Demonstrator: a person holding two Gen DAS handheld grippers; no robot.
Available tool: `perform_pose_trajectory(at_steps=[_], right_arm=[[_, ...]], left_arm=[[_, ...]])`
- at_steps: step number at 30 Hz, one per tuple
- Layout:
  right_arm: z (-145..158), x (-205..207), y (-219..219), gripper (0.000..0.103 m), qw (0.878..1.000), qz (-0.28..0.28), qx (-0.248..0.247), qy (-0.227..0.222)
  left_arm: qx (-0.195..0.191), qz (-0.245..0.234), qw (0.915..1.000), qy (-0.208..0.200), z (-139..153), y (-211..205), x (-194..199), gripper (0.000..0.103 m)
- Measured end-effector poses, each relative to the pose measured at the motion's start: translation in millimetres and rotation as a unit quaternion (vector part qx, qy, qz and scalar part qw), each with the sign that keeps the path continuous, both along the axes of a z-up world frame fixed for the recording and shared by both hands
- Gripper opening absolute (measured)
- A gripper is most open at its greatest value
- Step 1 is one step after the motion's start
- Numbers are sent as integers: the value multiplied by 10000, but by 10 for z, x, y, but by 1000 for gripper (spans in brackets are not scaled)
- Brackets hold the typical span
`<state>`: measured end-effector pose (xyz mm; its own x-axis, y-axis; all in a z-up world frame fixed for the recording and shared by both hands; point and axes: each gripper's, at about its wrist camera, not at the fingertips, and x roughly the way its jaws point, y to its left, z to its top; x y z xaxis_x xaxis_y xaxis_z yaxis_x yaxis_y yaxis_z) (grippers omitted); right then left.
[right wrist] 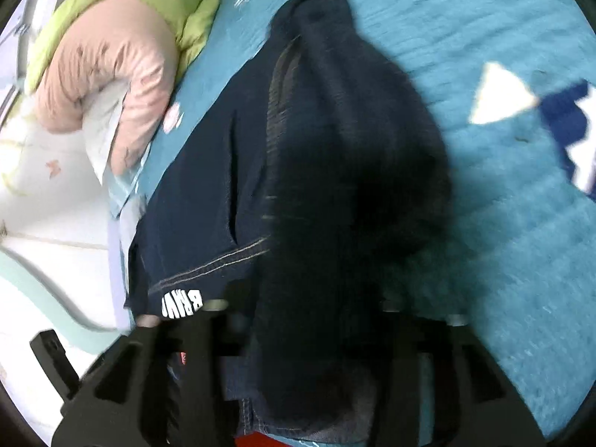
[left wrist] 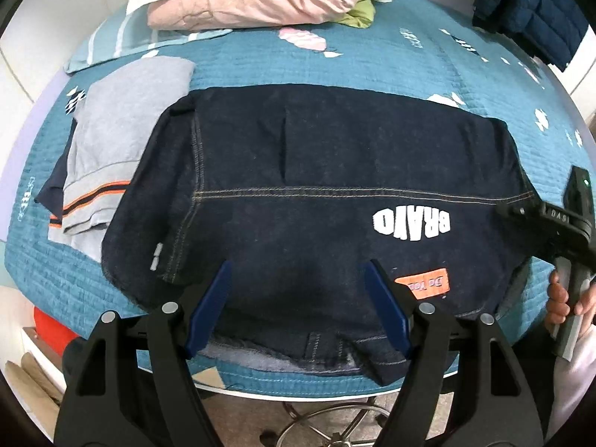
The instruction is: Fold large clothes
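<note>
Across the teal quilt [left wrist: 372,56] lies the dark denim garment [left wrist: 316,186], spread flat with its white lettering upside down, its left edge overlapping a grey shirt [left wrist: 123,130]. Above its near hem the left gripper [left wrist: 298,316] hangs with jaws apart, nothing between them. At the garment's right edge the right gripper [right wrist: 298,335] has a bunched fold between its jaws; blur hides whether they pinch it.
</note>
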<state>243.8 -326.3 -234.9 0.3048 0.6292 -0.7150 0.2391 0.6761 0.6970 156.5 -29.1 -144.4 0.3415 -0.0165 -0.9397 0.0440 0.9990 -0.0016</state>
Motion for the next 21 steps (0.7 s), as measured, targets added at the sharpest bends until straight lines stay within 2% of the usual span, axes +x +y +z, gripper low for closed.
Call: perform_pose_trajectory(at_steps=[1,2,4,5,6,8,10,13,18,21], right_arm=[[10,31,19,62,10000,-7,-43,-1],[8,33,31,57,9999,-48,-122,21],[53,22,32,36,9996,-63,-264,-18],[76,56,52,19,9998,-51,-143,-95],[165,53,62,17,9995,-43,-124,-294],[459,43,139,16,9944,182,-488,-921],[639,49,231,16,9892,343,-660,-1259],[717,51,302,16,9871,420,-772,-1342],[628,84,240,16,9905,347,-657,-1157],[619,92,213,16,9908,370,-595,-1154]], left_arm=[[20,-24,10000,4,-5,-25,8,74],[57,-49,10000,8,-10,-60,21,74],[61,-87,9999,-17,-12,-115,46,73],[51,-103,9999,-29,-15,-147,65,73],[60,-113,9999,-27,-25,-183,93,71],[135,-149,9998,-10,-55,-248,148,63],[279,-152,9995,-34,-92,-317,221,58],[487,-90,9988,2,-171,-381,361,48],[588,-68,9982,65,-304,-508,710,32],[586,-77,9982,137,-349,-615,998,11]])
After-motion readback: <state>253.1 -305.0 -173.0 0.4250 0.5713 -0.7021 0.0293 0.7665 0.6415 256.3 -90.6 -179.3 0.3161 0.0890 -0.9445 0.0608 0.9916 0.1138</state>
